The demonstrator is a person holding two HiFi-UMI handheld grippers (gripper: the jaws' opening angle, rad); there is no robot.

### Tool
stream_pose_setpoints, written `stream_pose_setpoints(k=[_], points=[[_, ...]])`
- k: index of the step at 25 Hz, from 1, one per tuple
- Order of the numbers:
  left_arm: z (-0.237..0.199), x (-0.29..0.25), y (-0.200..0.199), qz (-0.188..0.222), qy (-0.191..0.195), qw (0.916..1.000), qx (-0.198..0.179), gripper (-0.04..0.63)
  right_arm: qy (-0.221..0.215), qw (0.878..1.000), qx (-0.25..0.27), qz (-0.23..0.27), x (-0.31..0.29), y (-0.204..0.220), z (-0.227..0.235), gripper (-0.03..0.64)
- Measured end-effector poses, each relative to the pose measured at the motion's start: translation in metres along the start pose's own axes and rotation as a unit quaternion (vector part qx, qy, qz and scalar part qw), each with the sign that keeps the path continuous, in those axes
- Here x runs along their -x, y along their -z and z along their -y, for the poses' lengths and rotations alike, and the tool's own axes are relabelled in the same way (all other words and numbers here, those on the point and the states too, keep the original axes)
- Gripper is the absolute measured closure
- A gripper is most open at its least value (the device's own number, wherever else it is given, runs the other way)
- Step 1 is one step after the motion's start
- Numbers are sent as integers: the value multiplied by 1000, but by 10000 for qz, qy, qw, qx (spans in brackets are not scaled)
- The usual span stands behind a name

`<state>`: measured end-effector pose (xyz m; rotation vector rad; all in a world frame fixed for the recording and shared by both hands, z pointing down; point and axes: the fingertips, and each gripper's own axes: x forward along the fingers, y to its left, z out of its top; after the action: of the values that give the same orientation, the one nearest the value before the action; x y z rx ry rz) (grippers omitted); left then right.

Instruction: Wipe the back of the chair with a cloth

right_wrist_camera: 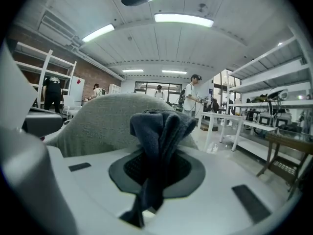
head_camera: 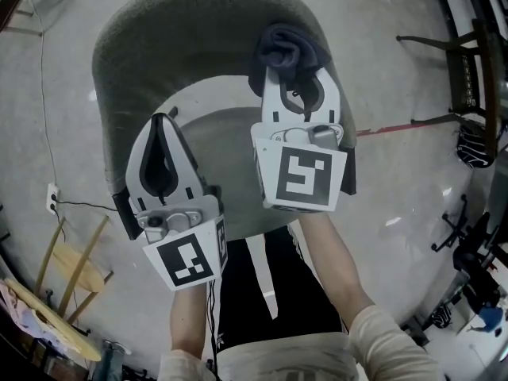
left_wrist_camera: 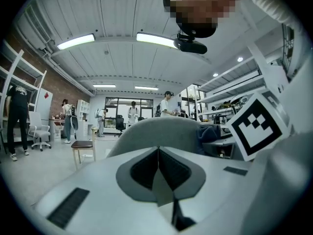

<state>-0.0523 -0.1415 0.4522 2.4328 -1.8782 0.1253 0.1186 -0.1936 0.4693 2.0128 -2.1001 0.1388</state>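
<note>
Seen from above, the grey upholstered chair's curved back wraps round its seat. My right gripper is shut on a dark blue cloth, which bunches at the jaw tips against the right side of the back's top edge. In the right gripper view the cloth stands up between the jaws, with the chair back just behind it. My left gripper is shut and empty, over the seat's left side, inside the back. In the left gripper view its jaws meet below the chair back.
A dark wooden chair stands at the far right, a wooden stool at the lower left. A small stool and several people are across the room. White tables and shelves line the right side.
</note>
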Motion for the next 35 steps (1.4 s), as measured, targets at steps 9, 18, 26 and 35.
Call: stream_pose_setpoints(k=[9, 18, 26, 35], points=[[13, 2, -3, 23, 139, 9999, -24, 578, 377, 9993, 76, -1, 15, 6, 29, 558], [-6, 13, -3, 41, -30, 10000, -27, 578, 457, 9989, 105, 26, 19, 5, 29, 558], [-34, 26, -8, 100, -351, 9993, -15, 578, -198, 9994, 155, 235, 24, -12, -23, 558], [-78, 70, 9, -46, -1012, 9948, 97, 578, -2242, 9741, 4, 303, 42, -6, -165, 558]])
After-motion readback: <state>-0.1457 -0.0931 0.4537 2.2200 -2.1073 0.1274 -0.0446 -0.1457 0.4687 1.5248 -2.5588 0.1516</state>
